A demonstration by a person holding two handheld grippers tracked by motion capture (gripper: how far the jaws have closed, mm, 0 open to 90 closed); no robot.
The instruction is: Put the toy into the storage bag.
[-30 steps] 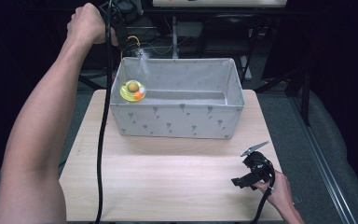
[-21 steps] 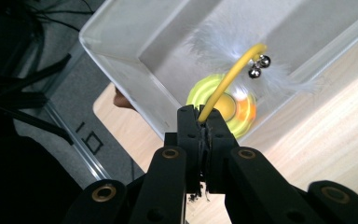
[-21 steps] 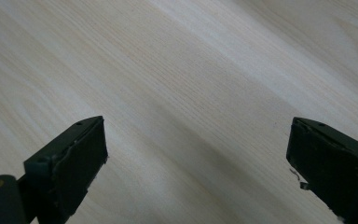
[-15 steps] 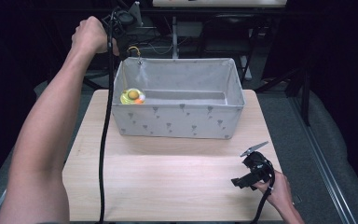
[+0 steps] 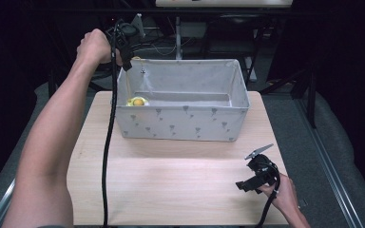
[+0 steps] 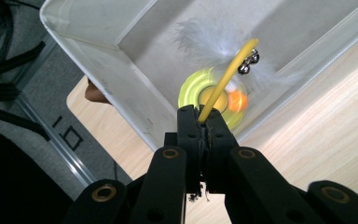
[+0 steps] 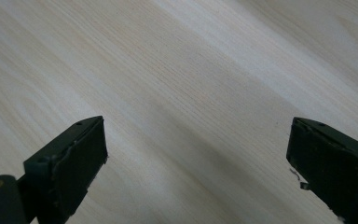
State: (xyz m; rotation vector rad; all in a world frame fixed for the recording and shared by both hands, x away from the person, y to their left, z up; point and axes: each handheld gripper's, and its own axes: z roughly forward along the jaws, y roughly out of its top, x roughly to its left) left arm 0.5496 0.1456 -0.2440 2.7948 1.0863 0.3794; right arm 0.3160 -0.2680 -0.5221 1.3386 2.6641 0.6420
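Overhead, left tongs (image 6: 200, 122) clamped on yellow wand (image 6: 226, 79), hanging down into bin (image 5: 180, 124), right tongs (image 7: 196, 163) agape.

One grey fabric bin (image 5: 180, 124) stands on one wooden bench (image 5: 171, 190). One yellow toy (image 6: 213, 95) sits in the bin, with one yellow stick (image 6: 228, 74), two small bells (image 6: 249, 63) and one tuft of white feathers (image 6: 200, 39). Two claws are here: the left claw (image 6: 204, 123) and the right claw (image 5: 248, 183).

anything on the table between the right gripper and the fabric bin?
Nothing: in the high view, bare wooden table runs from the right gripper to the fabric bin.
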